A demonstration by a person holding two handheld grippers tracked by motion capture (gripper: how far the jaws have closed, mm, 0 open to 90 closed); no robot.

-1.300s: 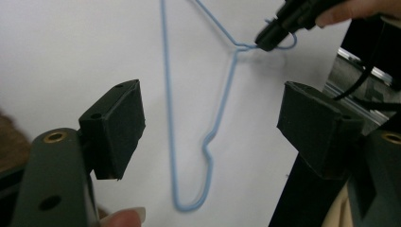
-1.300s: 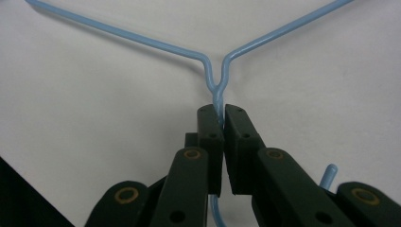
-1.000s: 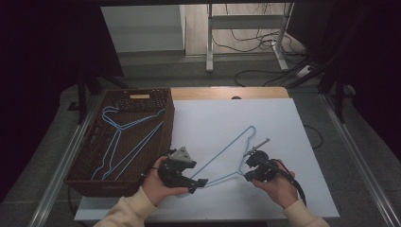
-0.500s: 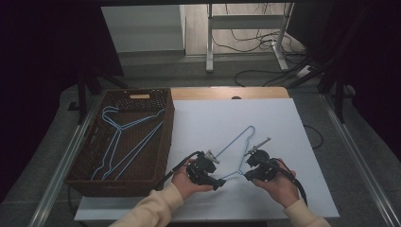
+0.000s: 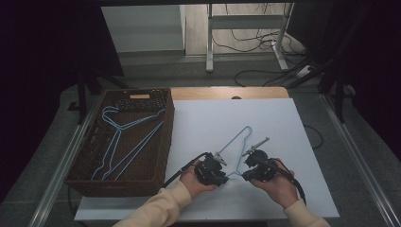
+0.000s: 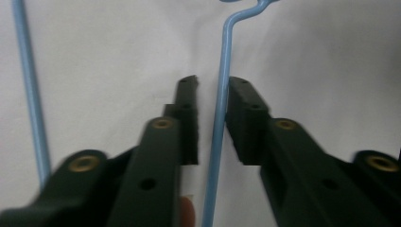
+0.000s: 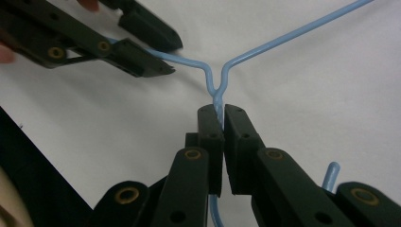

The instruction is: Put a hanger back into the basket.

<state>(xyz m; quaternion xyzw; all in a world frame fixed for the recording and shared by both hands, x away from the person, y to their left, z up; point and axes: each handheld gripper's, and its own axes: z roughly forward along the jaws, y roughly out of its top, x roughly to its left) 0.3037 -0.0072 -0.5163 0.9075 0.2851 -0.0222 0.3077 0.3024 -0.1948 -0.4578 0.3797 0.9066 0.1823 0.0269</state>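
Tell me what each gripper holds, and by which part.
Right gripper: shut on the blue wire hanger's twisted neck. Left gripper: its jaws straddle one shoulder wire, with a gap showing, not yet clamped.

A white table [image 5: 283,123] carries a dark wicker basket [image 5: 163,142] along its left edge, with light blue wire hangers [image 5: 124,142] lying inside. Near the front edge, at the middle, another blue hanger [image 5: 235,140] lies on the surface. The left gripper [image 5: 218,161] and the right gripper [image 5: 246,166], each in a hand, meet it at its near end.
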